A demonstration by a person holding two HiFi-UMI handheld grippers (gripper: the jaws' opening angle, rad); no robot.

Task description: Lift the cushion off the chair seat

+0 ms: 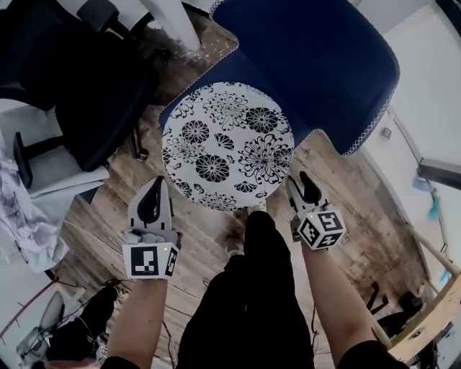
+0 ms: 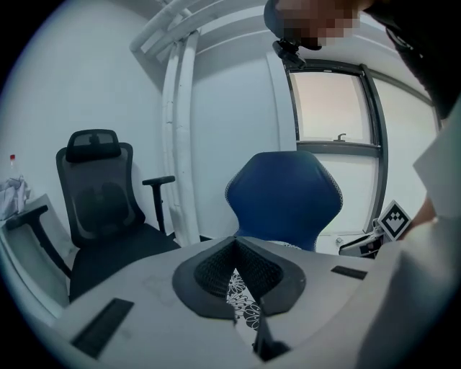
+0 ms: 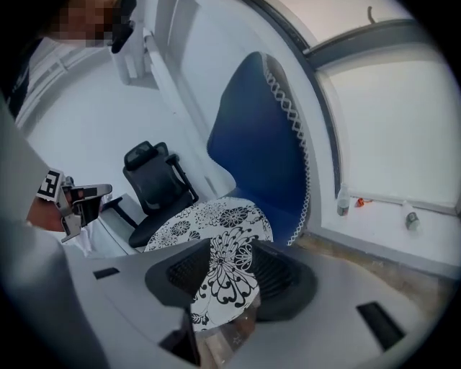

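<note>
A round white cushion (image 1: 227,144) with black flower print lies flat on the seat of a blue chair (image 1: 324,65). My left gripper (image 1: 156,184) hovers just off the cushion's near left rim. In the left gripper view its jaws (image 2: 234,245) meet at the tips, holding nothing, and a sliver of cushion (image 2: 241,306) shows below them. My right gripper (image 1: 299,179) sits at the cushion's near right rim. In the right gripper view its jaws (image 3: 230,249) stand apart, with the cushion's (image 3: 209,223) edge showing in the gap; contact cannot be made out.
A black office chair (image 1: 86,94) stands left of the blue chair, beside a white post (image 1: 176,21). The floor (image 1: 360,209) is wooden planks. The person's dark-clad legs (image 1: 252,288) are between the grippers. Small bottles (image 3: 410,216) stand on a window ledge at the right.
</note>
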